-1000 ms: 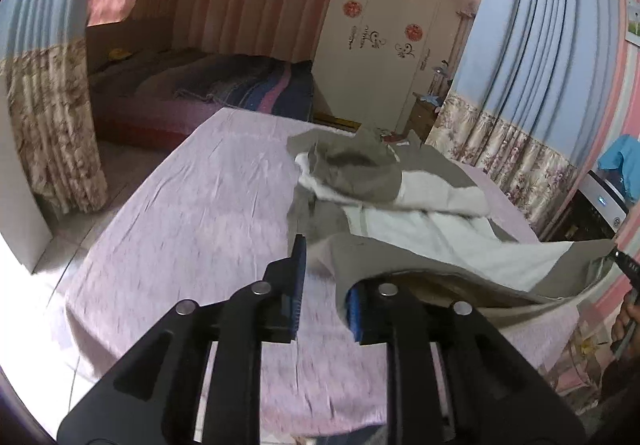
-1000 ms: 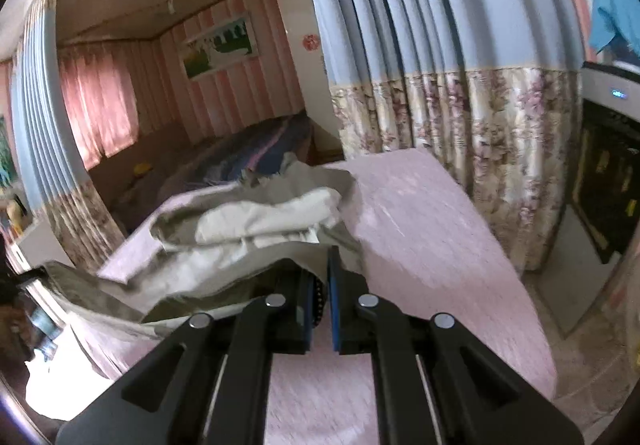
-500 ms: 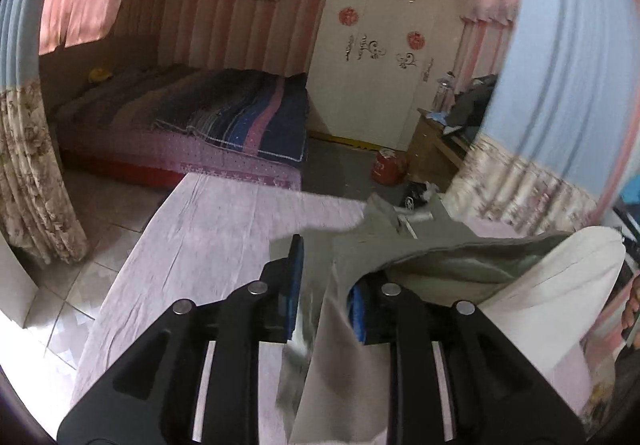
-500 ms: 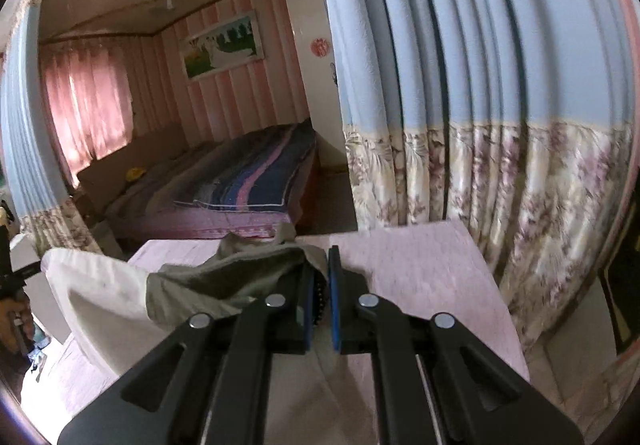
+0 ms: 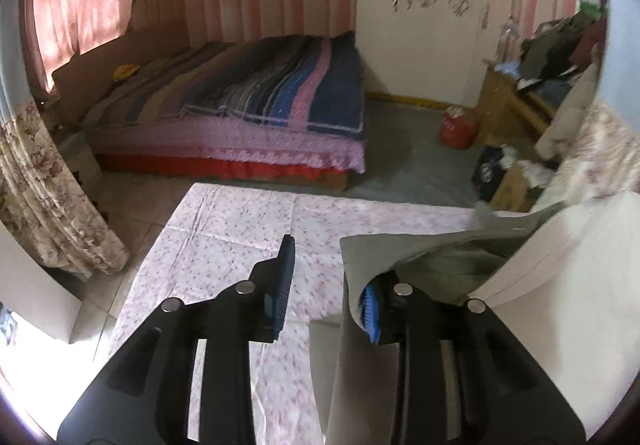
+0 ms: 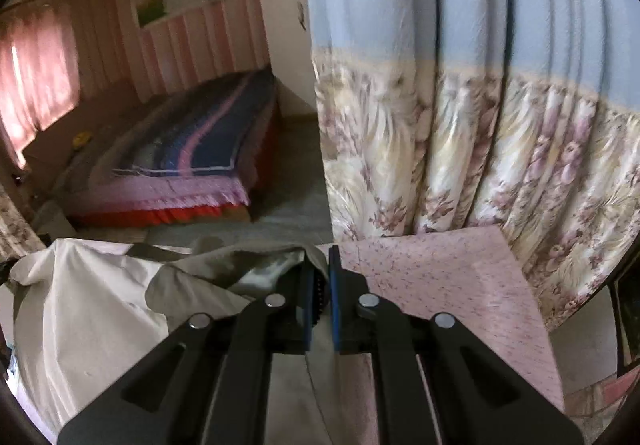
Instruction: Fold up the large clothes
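Note:
A large olive-grey and cream garment [image 5: 532,273] hangs lifted above a pink flowered table cover [image 5: 224,245]. My left gripper [image 5: 326,285] stands open; the garment's edge drapes over its right finger [image 5: 370,305] and no pad pinches it. My right gripper [image 6: 323,285] is shut on the garment's olive edge [image 6: 224,265], which spreads left with its cream side [image 6: 88,305] showing. The garment hangs down below both grippers, out of view.
A bed with a striped blanket [image 5: 256,93] stands beyond the table. A flowered curtain [image 6: 460,157] hangs close at the right, another [image 5: 44,189] at the left. A wooden stand piled with clothes [image 5: 520,101] and a red container [image 5: 456,125] are at the back right.
Both grippers have risen and carried the garment up off the table. The left jaws have opened wider. The views now look over the table toward the bed.

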The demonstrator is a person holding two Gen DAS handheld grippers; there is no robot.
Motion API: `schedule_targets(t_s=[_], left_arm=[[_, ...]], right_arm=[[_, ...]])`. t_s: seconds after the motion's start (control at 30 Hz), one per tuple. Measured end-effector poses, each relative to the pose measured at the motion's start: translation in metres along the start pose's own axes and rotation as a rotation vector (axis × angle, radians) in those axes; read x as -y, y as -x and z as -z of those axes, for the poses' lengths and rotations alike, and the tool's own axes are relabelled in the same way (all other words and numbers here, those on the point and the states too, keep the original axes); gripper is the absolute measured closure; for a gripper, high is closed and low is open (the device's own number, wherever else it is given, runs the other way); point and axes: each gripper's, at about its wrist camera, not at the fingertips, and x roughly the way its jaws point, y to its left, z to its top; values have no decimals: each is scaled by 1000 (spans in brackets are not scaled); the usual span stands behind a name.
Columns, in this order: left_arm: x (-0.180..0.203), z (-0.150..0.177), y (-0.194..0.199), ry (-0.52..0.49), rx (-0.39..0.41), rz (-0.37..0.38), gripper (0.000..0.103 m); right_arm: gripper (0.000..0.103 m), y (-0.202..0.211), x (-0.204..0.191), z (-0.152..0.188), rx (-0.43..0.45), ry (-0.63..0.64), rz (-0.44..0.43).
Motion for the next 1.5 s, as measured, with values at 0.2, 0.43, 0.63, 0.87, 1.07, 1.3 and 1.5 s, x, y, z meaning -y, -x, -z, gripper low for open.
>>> schedule_targets(t_s=[0.2, 0.43, 0.63, 0.87, 1.07, 1.3, 1.5], left_arm=[[0, 4, -68, 21, -85, -76, 58], [-13, -10, -60, 104, -75, -65, 6], [-7, -22, -16, 42, -47, -5, 3], [-35, -13, -3, 203, -153, 123, 3], [-10, -4, 30, 84, -114, 115, 3], [-3, -4, 57, 132, -83, 126, 3], [20, 31, 68, 20, -108, 98, 3]], right_arm=[[96, -54, 1, 6, -68, -5, 55], [29, -54, 13, 0, -75, -43, 93], [24, -2, 2, -10, -11, -1, 14], [19, 44, 5, -15, 35, -19, -13], [19, 63, -12, 5, 13, 66, -38], [19, 81, -38, 35, 5, 130, -82], [19, 93, -57, 60, -7, 224, -84]])
